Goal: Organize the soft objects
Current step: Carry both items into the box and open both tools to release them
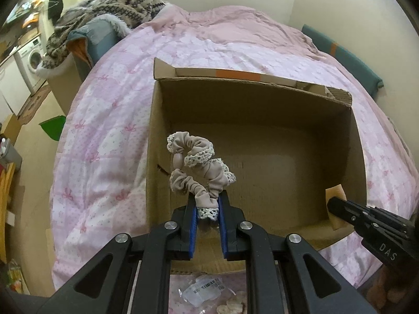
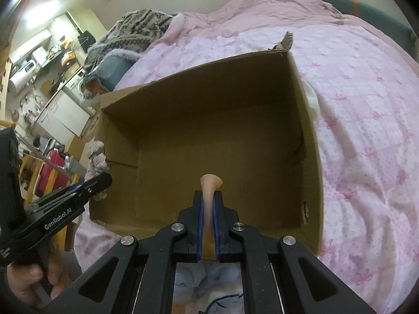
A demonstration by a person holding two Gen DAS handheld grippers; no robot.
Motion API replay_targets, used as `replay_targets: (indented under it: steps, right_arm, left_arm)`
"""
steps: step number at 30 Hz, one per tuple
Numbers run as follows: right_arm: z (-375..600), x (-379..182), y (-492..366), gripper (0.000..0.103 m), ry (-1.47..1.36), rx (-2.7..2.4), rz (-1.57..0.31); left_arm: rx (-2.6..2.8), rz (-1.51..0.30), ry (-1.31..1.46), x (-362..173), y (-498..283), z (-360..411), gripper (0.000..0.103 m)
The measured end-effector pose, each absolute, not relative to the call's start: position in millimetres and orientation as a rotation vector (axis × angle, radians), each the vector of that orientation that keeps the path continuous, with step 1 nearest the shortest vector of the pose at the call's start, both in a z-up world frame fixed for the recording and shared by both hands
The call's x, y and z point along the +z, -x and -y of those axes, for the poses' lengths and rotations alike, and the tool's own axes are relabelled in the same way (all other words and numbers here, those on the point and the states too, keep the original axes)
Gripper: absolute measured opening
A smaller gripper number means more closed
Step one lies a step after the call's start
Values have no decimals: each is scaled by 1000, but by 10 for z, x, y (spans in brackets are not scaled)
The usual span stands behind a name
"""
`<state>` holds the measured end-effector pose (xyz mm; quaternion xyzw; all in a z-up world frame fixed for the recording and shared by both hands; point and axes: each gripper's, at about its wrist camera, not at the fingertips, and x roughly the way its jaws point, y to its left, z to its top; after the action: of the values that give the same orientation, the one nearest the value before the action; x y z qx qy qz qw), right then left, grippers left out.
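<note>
An open cardboard box (image 1: 348,136) lies on a pink bed and looks bare inside; it also shows in the right wrist view (image 2: 306,120). My left gripper (image 1: 207,204) is shut on a beige scrunchie (image 1: 199,164) with lace trim and a bead, held over the box's near left corner. My right gripper (image 2: 208,196) is shut on a thin peach-coloured soft piece (image 2: 209,183), held over the box's near edge. In the left wrist view the right gripper (image 1: 332,206) and its peach piece (image 1: 335,192) sit at the box's near right. The left gripper (image 2: 104,180) and scrunchie (image 2: 95,157) show at the left in the right wrist view.
A pink patterned duvet (image 1: 110,130) covers the bed. A patterned knit garment (image 1: 115,5) and a blue fur-trimmed one (image 1: 102,36) lie at the bed's far left. Small packets (image 1: 204,290) lie on the bed under my left gripper. A washing machine (image 1: 31,60) stands far left.
</note>
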<state>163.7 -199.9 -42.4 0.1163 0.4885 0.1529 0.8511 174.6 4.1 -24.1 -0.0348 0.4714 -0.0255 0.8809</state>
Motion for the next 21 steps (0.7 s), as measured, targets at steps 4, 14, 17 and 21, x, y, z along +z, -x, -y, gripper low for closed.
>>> replay_targets:
  steps: [4, 14, 17, 21]
  right_arm:
    - [2008, -446, -1648, 8, -251, 325, -1041]
    - [1939, -496, -1655, 8, -233, 352, -1071]
    - [1935, -507, -1653, 9, -238, 352, -1074]
    - [1936, -506, -1646, 9, -242, 353, -1074]
  left_arm:
    - [-63, -994, 76, -271, -1747, -26, 13]
    - [-90, -1004, 46, -329, -1733, 48, 13]
    - [-91, -1009, 39, -346, -1731, 57, 13]
    - [-93, -1013, 39, -352, -1737, 57, 16]
